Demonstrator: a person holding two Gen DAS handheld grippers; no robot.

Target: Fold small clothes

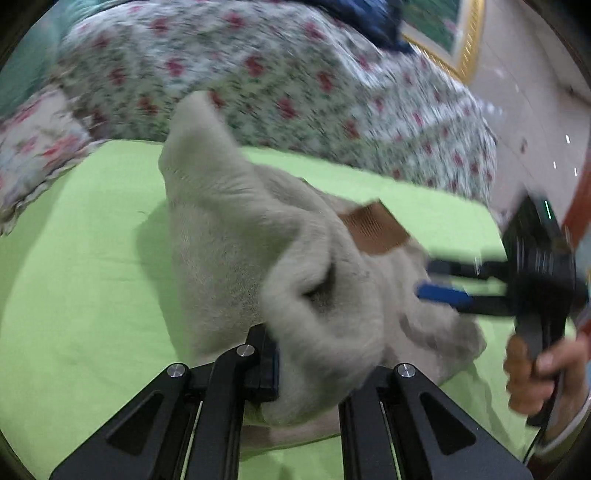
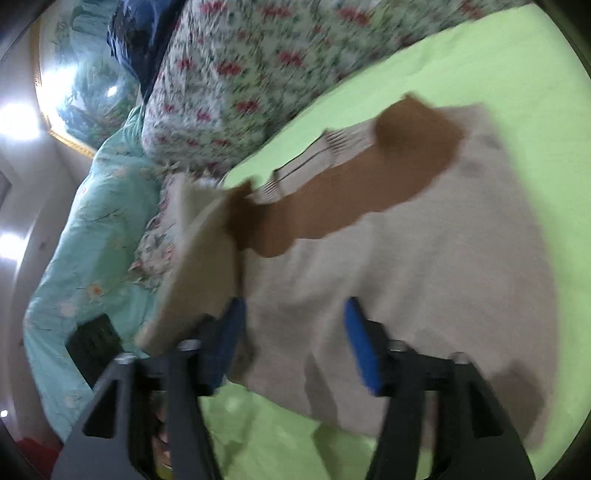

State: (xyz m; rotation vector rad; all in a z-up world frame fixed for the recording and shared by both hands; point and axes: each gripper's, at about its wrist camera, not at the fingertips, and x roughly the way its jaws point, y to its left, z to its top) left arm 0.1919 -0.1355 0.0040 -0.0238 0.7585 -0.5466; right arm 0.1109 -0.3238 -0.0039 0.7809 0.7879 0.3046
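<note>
A small beige knit garment (image 1: pixel 258 240) with a brown patch (image 1: pixel 375 230) lies bunched on a lime green sheet (image 1: pixel 74 295). My left gripper (image 1: pixel 310 369) is shut on a fold of it, which hangs over the jaws and hides the right finger. My right gripper (image 1: pixel 436 284) shows at the right of the left wrist view, held by a hand. In the right wrist view the garment (image 2: pixel 424 266) with its brown band (image 2: pixel 351 199) is spread out; my right gripper (image 2: pixel 295 339) is open just above it, its blue pads (image 2: pixel 360 347) apart.
A floral quilt (image 1: pixel 277 85) is heaped behind the sheet, with a teal duvet (image 2: pixel 74 240) and a dark blue cloth (image 2: pixel 140 33) beside it. A gold-framed picture (image 1: pixel 450 40) hangs on the wall. The bed's edge is at the right.
</note>
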